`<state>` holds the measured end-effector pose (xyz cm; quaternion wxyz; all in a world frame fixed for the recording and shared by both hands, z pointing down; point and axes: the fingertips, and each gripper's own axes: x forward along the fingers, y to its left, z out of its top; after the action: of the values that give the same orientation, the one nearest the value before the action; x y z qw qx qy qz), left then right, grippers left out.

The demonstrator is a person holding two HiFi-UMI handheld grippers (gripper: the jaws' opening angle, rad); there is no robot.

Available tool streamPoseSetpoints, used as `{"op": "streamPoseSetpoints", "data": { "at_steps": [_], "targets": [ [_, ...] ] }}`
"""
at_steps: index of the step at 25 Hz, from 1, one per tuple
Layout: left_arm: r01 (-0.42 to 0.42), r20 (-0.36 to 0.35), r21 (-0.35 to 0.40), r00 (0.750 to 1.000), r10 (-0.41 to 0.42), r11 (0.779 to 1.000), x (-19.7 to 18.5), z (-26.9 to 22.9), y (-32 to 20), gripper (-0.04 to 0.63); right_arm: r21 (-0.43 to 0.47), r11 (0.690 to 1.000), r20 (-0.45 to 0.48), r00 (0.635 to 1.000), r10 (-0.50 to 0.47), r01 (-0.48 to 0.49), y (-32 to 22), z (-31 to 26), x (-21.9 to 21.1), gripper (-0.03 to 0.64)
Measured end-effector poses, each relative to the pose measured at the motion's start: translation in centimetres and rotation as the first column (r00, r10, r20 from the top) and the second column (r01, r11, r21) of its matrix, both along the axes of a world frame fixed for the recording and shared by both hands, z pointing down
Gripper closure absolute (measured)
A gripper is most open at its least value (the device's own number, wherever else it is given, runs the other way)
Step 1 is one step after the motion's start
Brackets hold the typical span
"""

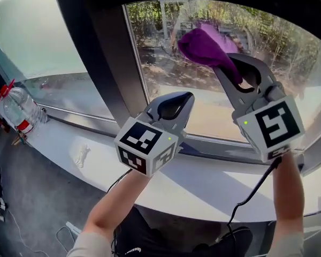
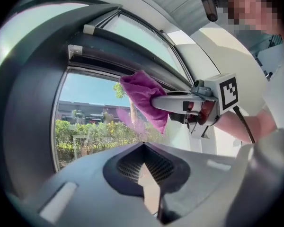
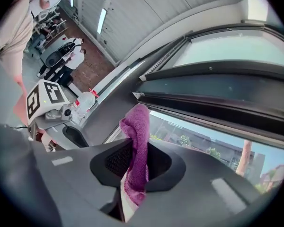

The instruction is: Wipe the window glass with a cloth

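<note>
Head view has your right gripper (image 1: 228,66) up high, tongs pinching the purple cloth (image 1: 203,43) by a narrow fold, the bunched end flopping out over the upper part of the window glass (image 1: 168,74); whether it's pressing on the pane or sitting just off it, I can't tell; left gripper (image 1: 186,97) hovers lower, near the bottom edge of the pane, tongs pressed together on nothing. Now the risks, as I judge them: that's a slim grip, so drag hard across the glass and the cloth could pull free and drop to the sill (image 1: 203,183); the cloth leans to one side of the tips, so tilt the wrong way and you could put hard plastic on the pane instead of fabric; a wadded lump wipes only a small patch, so streaks are likely; the bottle (image 1: 18,107) stands well off to the left, no worry unless you sweep wide; mind the cable (image 1: 255,190) hanging below your right gripper.
</note>
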<state>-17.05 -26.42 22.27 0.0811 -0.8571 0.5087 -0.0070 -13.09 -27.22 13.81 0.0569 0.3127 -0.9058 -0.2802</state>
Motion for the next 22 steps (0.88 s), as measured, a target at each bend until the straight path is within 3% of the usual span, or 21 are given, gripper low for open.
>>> {"op": "streamPoseSetpoints", "data": {
  "at_steps": [4, 9, 13, 18, 22],
  "targets": [
    [0.060, -0.018, 0.036, 0.998, -0.059, 0.998, -1.8, -0.6, 0.6, 0.595, 0.133, 0.991, -0.016, 0.999, 0.029, -0.026, -1.2, -1.9, -2.5, 0.526],
    [0.132, -0.056, 0.034, 0.990, -0.130, 0.991, -4.5, -0.8, 0.9, 0.595, 0.321, 0.943, -0.032, 0.994, 0.103, -0.087, -2.7, -5.3, -7.4, 0.525],
    [0.167, -0.018, 0.037, 0.986, -0.166, 0.985, -5.3, -0.8, 1.1, 0.595, 0.425, 0.896, -0.066, 0.983, 0.174, -0.130, -3.3, -7.1, -10.2, 0.525],
    [0.200, -0.008, 0.029, 0.980, -0.200, 0.979, -6.3, 0.6, 1.4, 0.595, 0.482, 0.864, -0.090, 0.973, 0.215, -0.146, -3.1, -8.6, -12.5, 0.526],
    [0.219, -0.018, -0.003, 0.975, -0.219, 0.976, -7.4, 3.4, 1.7, 0.595, 0.497, 0.863, -0.200, 0.955, 0.221, -0.096, -3.1, -6.8, -13.9, 0.531]
  ]
}}
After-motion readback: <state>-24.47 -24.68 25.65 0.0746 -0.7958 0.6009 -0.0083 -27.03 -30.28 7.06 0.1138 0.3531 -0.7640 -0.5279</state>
